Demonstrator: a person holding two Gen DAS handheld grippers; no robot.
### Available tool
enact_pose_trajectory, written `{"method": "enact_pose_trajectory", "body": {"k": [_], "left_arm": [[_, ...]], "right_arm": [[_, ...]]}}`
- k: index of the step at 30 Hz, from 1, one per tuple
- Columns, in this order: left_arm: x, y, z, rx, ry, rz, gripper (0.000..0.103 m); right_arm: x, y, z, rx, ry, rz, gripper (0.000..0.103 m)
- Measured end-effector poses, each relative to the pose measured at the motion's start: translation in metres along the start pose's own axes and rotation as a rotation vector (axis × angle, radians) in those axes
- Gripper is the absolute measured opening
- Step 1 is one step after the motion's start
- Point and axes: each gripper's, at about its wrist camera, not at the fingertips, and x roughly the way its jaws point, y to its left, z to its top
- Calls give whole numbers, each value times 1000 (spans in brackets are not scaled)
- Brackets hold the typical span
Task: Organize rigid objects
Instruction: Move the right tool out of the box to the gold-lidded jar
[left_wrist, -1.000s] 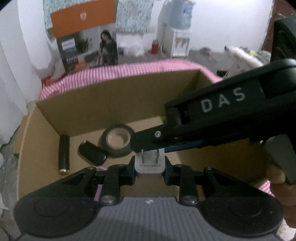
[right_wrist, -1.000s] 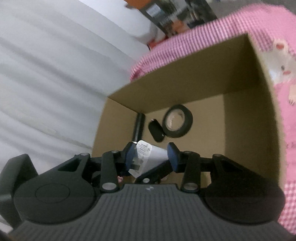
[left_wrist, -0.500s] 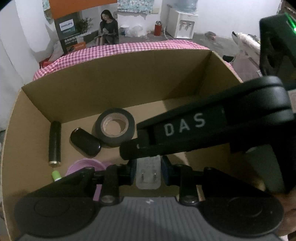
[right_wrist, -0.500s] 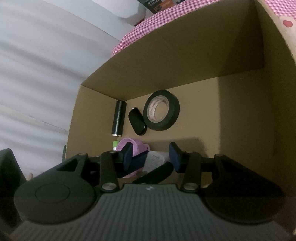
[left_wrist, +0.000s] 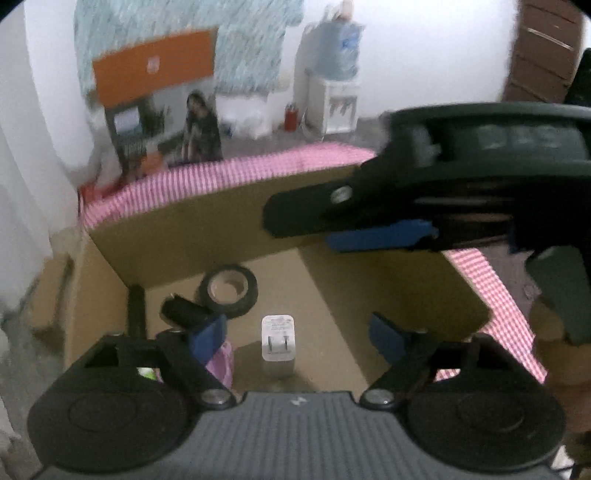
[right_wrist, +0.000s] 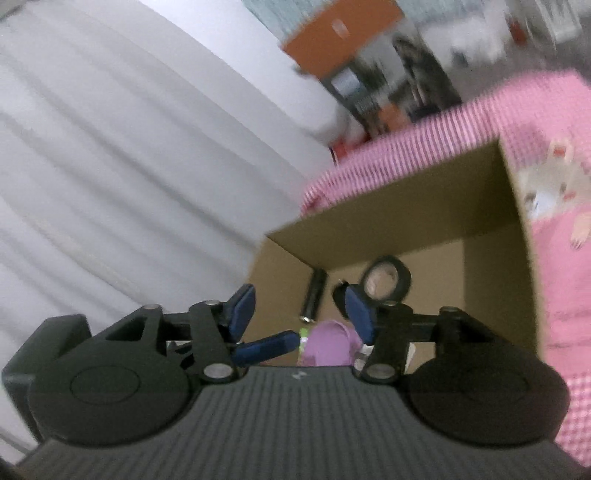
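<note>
- Charger (left_wrist: 278, 338) now sitting loose on the floor of the box (left_wrist: 399, 291), just dropped, no longer pinched like half a second ago.
- Left gripper (left_wrist: 295, 338) spread wide, holding nothing.
- Right gripper (right_wrist: 301, 314) also spread, empty, pulled up above the box.
- Sitting near the tape roll (left_wrist: 228, 290) and a pink thing (left_wrist: 221, 363).
- Probably time for the next item.

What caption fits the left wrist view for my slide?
Left gripper, jaws open, above a white charger lying in the cardboard box beside black tape roll.
</note>
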Motion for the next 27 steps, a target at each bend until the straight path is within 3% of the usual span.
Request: {"method": "enact_pose_trajectory", "body": {"k": [5,11,14,27], "left_arm": [[-48,-19,-26,126,-92,9,97],[-70,-16,-66,120,-97,-111,98],[-67,-13,-85,97,-78,-172,98],[-34,-27,-152,189,-29,-201,98]], "right_arm": [[-57,24,-36,-103,-118,-9,71],[-98,22,-85,-111,-178,-35,74],[-98,16,-108,-117,-155,-67,74],[-44,-16,-164,-38,12,-139,74]]}}
